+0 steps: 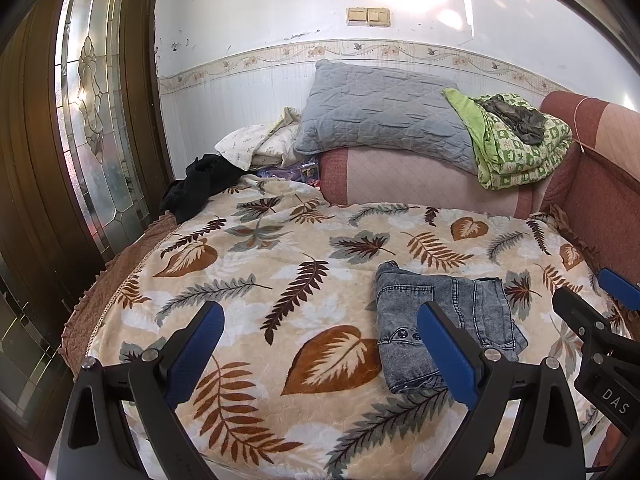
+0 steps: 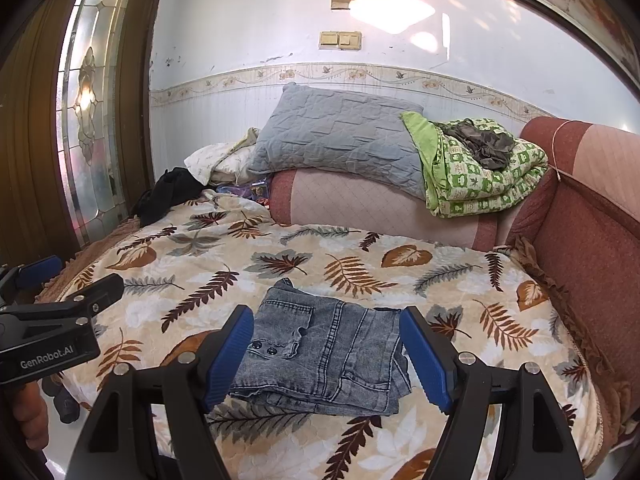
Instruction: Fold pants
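The jeans lie folded in a compact stack on the leaf-print blanket, well in front of the grey pillow. Left claw and right claw both hang released, empty. Looks finished; just square the edges gently.

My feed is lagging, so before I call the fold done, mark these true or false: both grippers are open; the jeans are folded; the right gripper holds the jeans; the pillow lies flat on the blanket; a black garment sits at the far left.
1. Both grippers are open. True: the left gripper and right gripper both have spread jaws.
2. The jeans are folded. True: they lie in a compact bundle on the blanket.
3. The right gripper holds the jeans. False: it holds nothing.
4. The pillow lies flat on the blanket. False: it rests on a pink bolster.
5. A black garment sits at the far left. True.
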